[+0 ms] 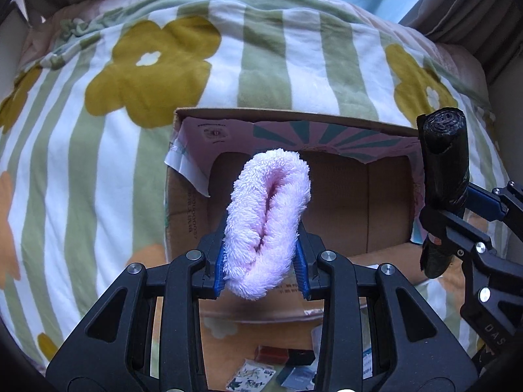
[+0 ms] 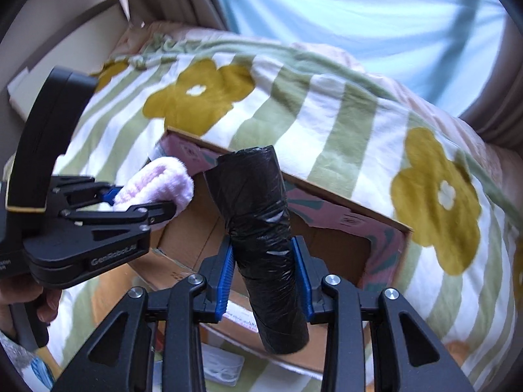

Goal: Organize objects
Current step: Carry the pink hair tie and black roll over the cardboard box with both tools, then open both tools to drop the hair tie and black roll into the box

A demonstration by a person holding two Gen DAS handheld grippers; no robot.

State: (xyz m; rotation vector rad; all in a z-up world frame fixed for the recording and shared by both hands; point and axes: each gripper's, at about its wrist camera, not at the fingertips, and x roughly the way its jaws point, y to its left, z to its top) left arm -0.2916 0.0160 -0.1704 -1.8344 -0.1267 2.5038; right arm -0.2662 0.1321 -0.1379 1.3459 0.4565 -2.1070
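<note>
Towel point(image 1: 268, 225) clamped between left jaws; bag roll point(image 2: 261, 245) between right jaws.

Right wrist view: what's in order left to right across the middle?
Left gripper clamped on the pink towel → black bag roll held in the right gripper, over the cardboard box → flowered blanket.

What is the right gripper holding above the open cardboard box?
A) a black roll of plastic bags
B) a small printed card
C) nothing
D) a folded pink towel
A: in the right wrist view the right gripper is clamped by its blue pads on the black roll of plastic bags, while the folded pink towel sits in the left gripper, both over the cardboard box.
</note>
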